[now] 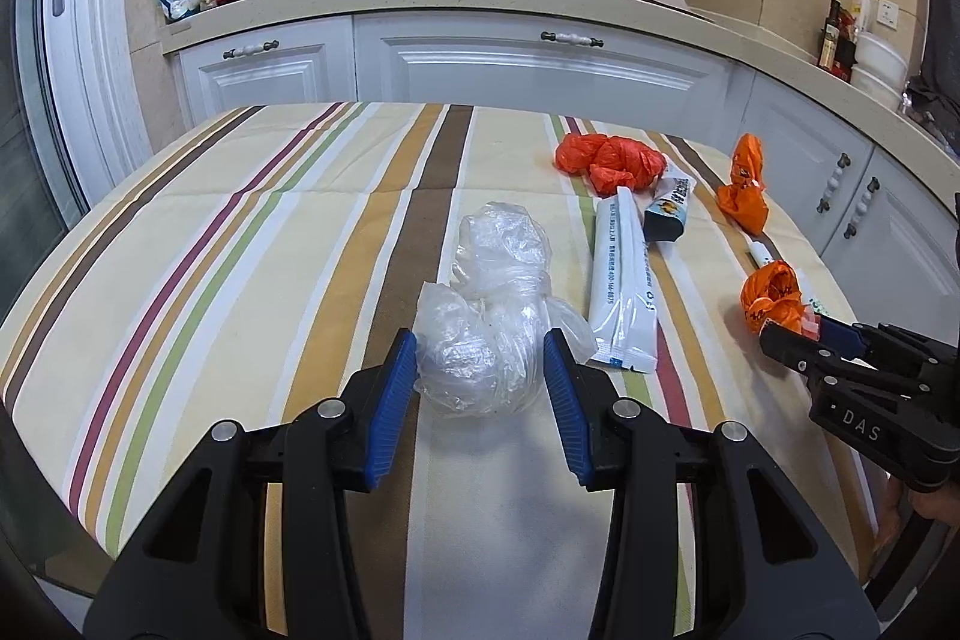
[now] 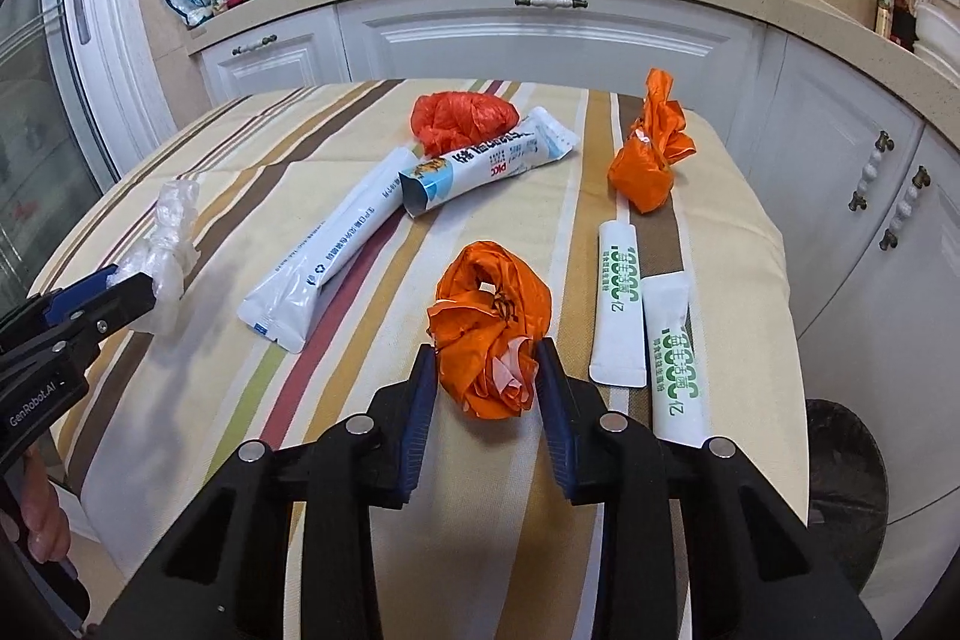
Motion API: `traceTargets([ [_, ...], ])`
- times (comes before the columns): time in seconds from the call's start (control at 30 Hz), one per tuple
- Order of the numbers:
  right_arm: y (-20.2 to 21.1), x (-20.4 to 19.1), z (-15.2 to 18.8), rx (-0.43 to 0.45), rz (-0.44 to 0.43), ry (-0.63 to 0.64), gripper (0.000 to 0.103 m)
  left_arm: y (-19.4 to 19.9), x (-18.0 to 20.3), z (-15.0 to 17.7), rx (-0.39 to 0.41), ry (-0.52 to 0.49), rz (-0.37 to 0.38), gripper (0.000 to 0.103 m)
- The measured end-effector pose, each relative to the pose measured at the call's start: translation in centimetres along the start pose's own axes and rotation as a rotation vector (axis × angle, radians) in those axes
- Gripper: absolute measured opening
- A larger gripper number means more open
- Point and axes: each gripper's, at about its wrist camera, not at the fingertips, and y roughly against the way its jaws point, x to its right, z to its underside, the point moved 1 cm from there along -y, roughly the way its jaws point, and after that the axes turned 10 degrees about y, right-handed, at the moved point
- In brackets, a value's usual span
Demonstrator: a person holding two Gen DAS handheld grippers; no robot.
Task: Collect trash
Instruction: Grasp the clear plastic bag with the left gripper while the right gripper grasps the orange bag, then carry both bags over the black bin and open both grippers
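Left wrist view: left gripper (image 1: 480,358) clamps the crumpled clear plastic bag (image 1: 480,340); right gripper (image 2: 486,370) pinches the crumpled orange plastic bag (image 2: 489,334) on the striped surface (image 2: 336,142).

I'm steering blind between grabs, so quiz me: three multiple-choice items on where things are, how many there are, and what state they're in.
1. Where is the clear plastic bag?
A between the fingers of the left gripper
B on the counter
C hanging off the table edge

2. How many white sachets with green print lie on the cloth?
A one
B two
C four

3. What is the right gripper doing?
A gaping over bare cloth
B holding a sachet
C pinching the near orange bag

Answers:
1 A, the blue pads flank and touch the bag.
2 B, the right wrist view shows two side by side.
3 C, both pads press the bag's sides.
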Motion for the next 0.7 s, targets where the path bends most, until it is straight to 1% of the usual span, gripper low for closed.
traceTargets([
  [0.2, 2.5, 0.6, 0.7, 0.047, 0.033, -0.003, 0.034, 1.5, 1.8, 0.6, 0.012, -0.027, 0.039, 0.042],
  [0.37, 4.8, 2.4, 2.2, 0.067, 0.083, -0.038, 0.034, 2.4, 4.6, 1.6, -0.004, -0.063, 0.11, 0.042],
  [0.7, 9.8, 8.2, 6.7, 0.085, 0.24, -0.168, 0.034, 4.1, 12.3, 3.8, -0.011, -0.185, 0.262, 0.042],
])
